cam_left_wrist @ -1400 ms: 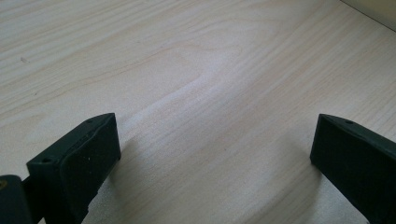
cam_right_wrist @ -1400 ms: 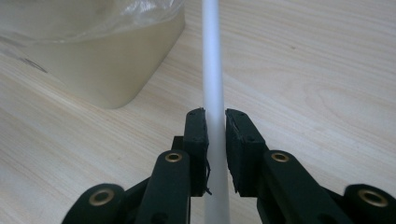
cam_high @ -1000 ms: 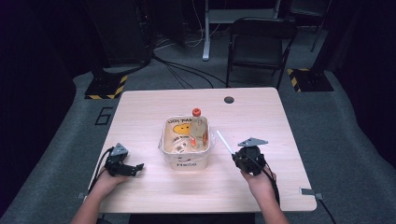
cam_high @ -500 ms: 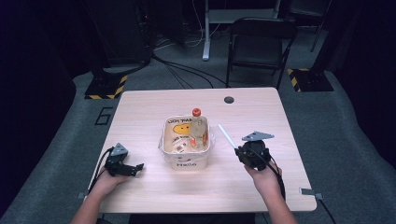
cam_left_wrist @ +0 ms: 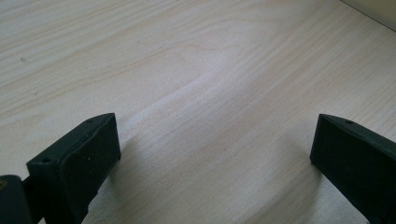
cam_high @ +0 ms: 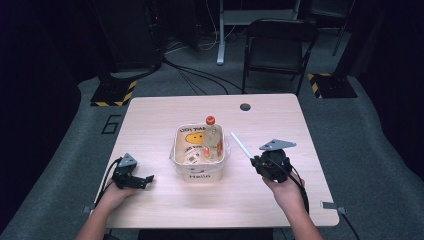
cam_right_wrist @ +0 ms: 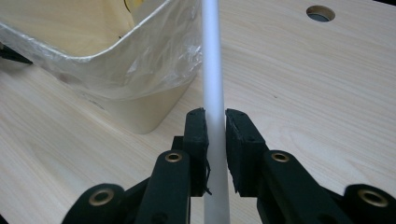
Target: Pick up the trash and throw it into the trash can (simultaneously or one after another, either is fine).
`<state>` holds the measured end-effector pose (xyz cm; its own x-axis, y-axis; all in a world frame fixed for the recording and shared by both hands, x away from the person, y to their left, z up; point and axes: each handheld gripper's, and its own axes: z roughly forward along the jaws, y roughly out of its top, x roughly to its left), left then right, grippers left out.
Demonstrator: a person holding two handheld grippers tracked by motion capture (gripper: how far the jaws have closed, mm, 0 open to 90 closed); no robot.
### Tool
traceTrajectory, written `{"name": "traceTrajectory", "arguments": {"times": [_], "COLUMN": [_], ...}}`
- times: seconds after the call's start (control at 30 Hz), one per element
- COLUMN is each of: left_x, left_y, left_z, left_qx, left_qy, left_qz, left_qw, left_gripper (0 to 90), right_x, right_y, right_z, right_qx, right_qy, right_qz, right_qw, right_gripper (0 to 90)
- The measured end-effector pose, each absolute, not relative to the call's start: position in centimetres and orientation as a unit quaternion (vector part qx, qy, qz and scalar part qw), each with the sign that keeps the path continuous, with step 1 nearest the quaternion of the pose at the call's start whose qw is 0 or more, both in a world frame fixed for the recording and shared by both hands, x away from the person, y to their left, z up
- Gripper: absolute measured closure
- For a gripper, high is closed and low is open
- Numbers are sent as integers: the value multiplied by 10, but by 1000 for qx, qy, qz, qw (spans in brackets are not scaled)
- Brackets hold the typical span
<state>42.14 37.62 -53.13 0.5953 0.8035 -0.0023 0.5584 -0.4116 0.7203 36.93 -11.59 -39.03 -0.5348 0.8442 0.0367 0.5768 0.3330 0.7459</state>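
Two handheld grippers at a pale wooden table, one per hand, so going left to right. Over on the left, the left gripper sits low on the tabletop near the front edge, well clear of everything else. Its own camera shows the black jaws spread wide with nothing but bare wood grain between them, so it's got hold of nothing.

Middle of the table there's a cream-coloured tub with a clear plastic liner draped over the rim, and some printed lettering on the front and inside. A clear bottle with an orange-red cap stands up inside it, toward the back right corner. Some other small bits sit in the tub, but I can't make out what they are.

Right of the tub, the right gripper is clamped snug on a thin white stick, could be a straw or tube, hard to say. The jaws pinch it low down and the rest pokes out toward the tub's right side, just beside the liner. It's off the table.

Further back there's a round cable hole in the tabletop, and a black folding chair beyond the far edge.
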Motion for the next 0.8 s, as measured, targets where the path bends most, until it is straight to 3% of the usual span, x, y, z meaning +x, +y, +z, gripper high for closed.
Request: {"name": "traceTrajectory", "arguments": {"times": [0.8], "left_x": [421], "left_y": [376], "left_z": [-531], "left_qx": [820], "left_qy": [416], "left_qz": [175], "left_qw": [352], "left_gripper": [14], "right_x": [358], "right_y": [-87], "right_z": [-374], "right_qx": [394], "right_qy": [817], "right_qz": [385], "right_qw": [171], "right_gripper": [782]}}
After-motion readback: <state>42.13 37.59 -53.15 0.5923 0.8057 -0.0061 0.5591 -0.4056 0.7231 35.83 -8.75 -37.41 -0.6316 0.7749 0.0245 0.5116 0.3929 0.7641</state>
